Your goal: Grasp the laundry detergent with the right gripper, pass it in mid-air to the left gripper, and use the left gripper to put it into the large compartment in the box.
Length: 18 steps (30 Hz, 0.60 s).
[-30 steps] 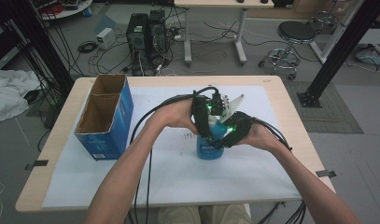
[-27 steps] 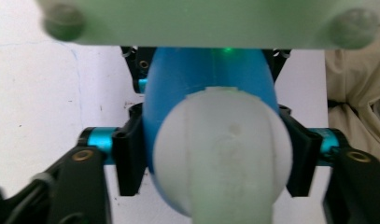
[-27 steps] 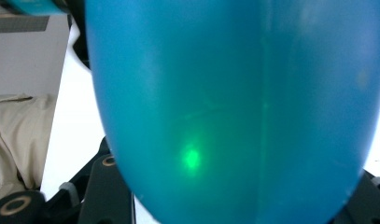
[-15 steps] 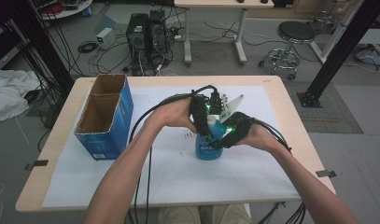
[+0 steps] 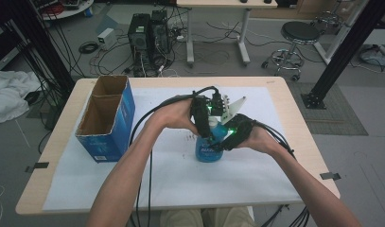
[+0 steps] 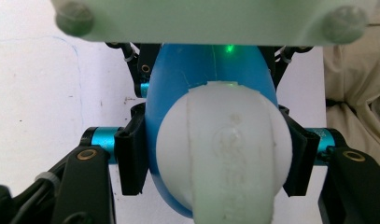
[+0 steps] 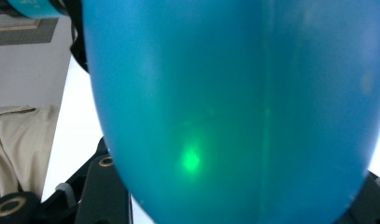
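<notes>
A blue plastic bottle (image 5: 208,150) with a white label band stands upright just right of the centre of the high view, on the white sheet covering the table. In the left gripper view its rounded white cap (image 6: 223,149) fills the middle of the frame, with the blue shoulder curving behind it. In the right gripper view the smooth blue body spans nearly the whole frame, with a small green light spot low at centre.
</notes>
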Available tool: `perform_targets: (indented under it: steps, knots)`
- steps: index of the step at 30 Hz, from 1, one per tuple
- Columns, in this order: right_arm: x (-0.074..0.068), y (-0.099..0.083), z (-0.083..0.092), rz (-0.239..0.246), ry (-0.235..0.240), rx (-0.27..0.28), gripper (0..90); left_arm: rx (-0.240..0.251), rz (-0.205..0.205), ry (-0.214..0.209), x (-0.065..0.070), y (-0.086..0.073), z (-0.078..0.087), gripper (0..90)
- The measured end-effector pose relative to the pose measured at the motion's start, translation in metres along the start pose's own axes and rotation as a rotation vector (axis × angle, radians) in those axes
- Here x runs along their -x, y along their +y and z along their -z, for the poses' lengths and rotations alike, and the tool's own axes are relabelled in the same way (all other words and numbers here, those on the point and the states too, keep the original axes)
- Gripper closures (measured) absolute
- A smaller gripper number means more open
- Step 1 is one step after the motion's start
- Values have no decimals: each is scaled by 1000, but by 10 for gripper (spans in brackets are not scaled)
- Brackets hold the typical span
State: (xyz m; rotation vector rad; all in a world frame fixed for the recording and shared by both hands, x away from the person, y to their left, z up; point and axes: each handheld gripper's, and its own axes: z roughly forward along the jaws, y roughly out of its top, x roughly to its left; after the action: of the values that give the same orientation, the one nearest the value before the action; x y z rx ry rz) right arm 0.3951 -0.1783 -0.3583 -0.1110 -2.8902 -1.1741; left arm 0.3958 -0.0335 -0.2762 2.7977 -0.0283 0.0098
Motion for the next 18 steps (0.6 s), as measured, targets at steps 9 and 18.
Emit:
perform_targets:
  steps: [9,18]
  knots:
    - [2,0,-2,-23,8,8,375,-8,3,5,1,-1,1,384]
    - [2,1,1,-33,3,8,325,-18,9,6,1,-4,3,384]
